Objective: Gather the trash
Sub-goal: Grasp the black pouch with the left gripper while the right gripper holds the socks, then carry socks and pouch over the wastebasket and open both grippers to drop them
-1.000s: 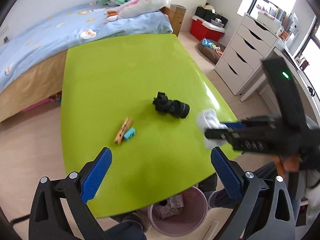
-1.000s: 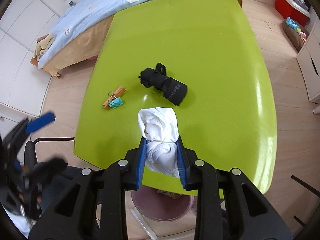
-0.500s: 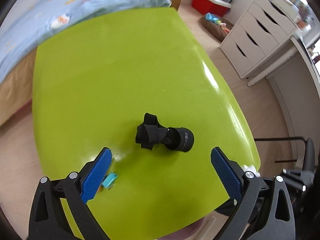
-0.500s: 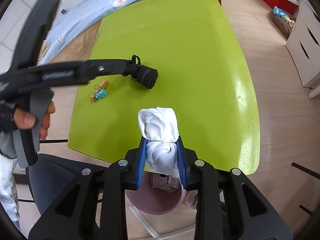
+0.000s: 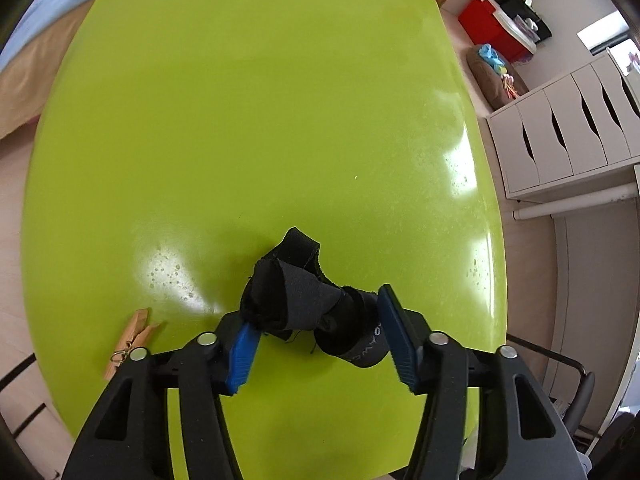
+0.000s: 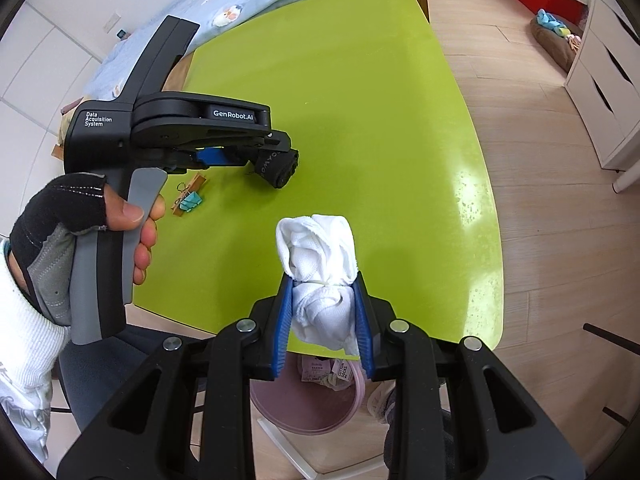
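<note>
A black rolled sock [image 5: 316, 308] lies on the green table [image 5: 280, 120]. My left gripper [image 5: 316, 340] is down around it, one blue pad on each side, jaws partly closed; the left pad touches the cloth, the right pad is at the cuff. In the right wrist view the left gripper [image 6: 224, 156] covers most of the black sock [image 6: 278, 168]. My right gripper [image 6: 322, 320] is shut on a white balled sock [image 6: 320, 264], held above the table's near edge, over a pink bin [image 6: 312, 400] on the floor.
A wooden clothespin [image 5: 130, 340] and a teal binder clip [image 6: 190, 200] lie on the table left of the black sock. The bin holds paper scraps. A white drawer unit [image 5: 568, 128] stands right, a bed [image 6: 240, 12] behind the table.
My left gripper has dropped to the table and narrowed around the black sock. My right gripper has drawn back toward the near edge, over the bin, still holding the white sock.
</note>
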A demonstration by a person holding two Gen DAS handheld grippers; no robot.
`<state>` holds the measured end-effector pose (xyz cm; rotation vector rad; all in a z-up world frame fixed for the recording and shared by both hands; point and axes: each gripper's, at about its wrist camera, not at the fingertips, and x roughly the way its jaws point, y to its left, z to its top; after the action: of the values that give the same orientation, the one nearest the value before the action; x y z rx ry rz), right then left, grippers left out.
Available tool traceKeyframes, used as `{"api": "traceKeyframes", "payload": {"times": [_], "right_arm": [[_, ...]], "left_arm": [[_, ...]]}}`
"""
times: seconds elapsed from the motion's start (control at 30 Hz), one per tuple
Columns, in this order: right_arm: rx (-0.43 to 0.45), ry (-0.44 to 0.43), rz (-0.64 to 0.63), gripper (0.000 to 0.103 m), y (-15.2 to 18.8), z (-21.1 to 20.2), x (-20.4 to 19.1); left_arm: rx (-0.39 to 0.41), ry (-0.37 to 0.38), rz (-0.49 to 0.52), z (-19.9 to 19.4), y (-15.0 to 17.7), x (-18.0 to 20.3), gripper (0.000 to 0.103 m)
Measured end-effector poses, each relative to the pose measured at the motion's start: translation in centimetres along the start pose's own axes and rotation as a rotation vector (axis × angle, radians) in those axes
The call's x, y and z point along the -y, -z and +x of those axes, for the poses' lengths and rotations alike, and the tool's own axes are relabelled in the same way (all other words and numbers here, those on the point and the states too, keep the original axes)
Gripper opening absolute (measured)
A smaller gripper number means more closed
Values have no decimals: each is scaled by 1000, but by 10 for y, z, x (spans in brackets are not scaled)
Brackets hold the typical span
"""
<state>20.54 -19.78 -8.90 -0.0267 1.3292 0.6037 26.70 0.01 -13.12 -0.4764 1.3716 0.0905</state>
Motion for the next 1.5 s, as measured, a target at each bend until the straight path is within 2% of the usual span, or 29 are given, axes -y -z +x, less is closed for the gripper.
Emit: {"api": "traceKeyframes", "payload": {"times": [0.1,0.27,0.6,0.93,1.17,1.5], "right_arm": [[5,-3,-2,28,0,-2,0],[13,-5,-2,28,3,-4,0],[33,-5,-19,28,10,-15,-7],[66,6,-84,28,32,-39,-25],[83,13,-158,28,54,-54,-46],[61,-1,-238,28,96,-61,-73]], "left_arm": [[23,2,27,-4,-3,0,39],[57,9,75,-13,-3,0,27],[138,27,186,-45,18,12,25],[249,36,317,-105,86,14,25],[303,36,346,-133,143,3,25],[313,41,326,-144,208,-22,25]]}}
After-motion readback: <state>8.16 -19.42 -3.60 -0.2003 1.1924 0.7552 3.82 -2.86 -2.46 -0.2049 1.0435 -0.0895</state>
